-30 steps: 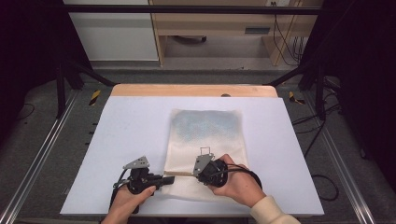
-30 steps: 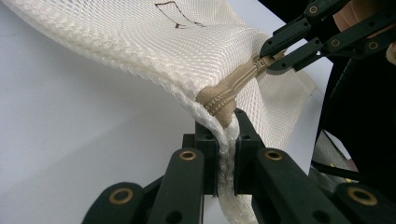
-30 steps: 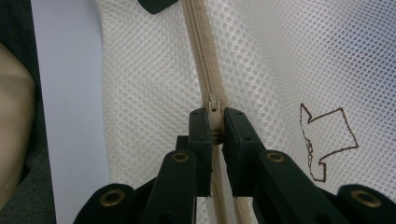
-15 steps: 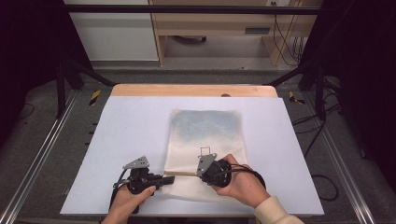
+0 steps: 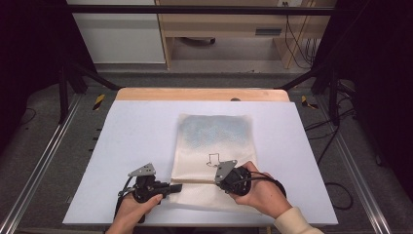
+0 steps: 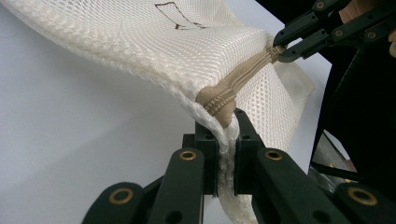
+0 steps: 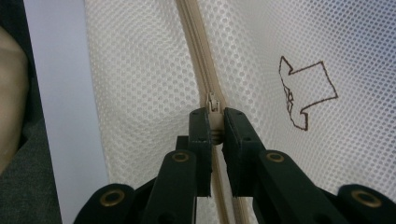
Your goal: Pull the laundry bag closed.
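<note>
Your left gripper [image 6: 226,135] is clamped on the mesh bag's [image 5: 214,141] zipper end. Your right gripper [image 7: 214,126] pinches the zipper pull [image 7: 213,103].

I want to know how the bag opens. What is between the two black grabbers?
The beige zipper of the white mesh bag runs from the left gripper to the right gripper, best seen in the left gripper view.
</note>
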`<action>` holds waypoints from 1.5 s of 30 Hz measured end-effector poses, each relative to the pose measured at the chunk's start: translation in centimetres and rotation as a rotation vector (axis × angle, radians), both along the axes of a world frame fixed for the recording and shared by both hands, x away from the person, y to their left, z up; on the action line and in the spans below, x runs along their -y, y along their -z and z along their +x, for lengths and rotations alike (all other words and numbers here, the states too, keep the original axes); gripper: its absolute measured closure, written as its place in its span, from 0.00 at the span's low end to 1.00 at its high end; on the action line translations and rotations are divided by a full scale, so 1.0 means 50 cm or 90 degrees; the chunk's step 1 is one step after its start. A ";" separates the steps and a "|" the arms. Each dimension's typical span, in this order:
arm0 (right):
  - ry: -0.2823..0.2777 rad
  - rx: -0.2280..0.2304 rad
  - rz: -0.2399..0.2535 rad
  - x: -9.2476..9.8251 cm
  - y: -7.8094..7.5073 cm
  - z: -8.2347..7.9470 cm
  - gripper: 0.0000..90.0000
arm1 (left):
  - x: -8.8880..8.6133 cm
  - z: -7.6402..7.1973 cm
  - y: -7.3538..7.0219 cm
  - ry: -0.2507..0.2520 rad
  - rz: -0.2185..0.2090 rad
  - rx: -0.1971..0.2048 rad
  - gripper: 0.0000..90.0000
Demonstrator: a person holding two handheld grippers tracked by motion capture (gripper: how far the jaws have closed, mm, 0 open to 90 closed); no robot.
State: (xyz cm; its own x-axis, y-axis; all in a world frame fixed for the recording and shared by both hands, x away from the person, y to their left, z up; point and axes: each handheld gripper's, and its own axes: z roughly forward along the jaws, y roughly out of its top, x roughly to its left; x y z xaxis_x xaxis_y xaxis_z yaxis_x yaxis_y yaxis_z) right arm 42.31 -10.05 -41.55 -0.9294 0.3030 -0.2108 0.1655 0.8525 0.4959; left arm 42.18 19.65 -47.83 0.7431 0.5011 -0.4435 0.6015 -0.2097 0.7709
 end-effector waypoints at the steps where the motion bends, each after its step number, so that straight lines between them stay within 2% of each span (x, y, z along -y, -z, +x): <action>1: 0.000 0.001 -0.001 0.003 0.000 0.000 0.91 | 0.000 0.000 0.000 0.000 0.000 0.000 0.93; 45: 0.033 0.003 -0.005 0.074 -0.009 -0.011 0.91 | 0.004 -0.002 0.001 0.005 -0.003 0.001 0.93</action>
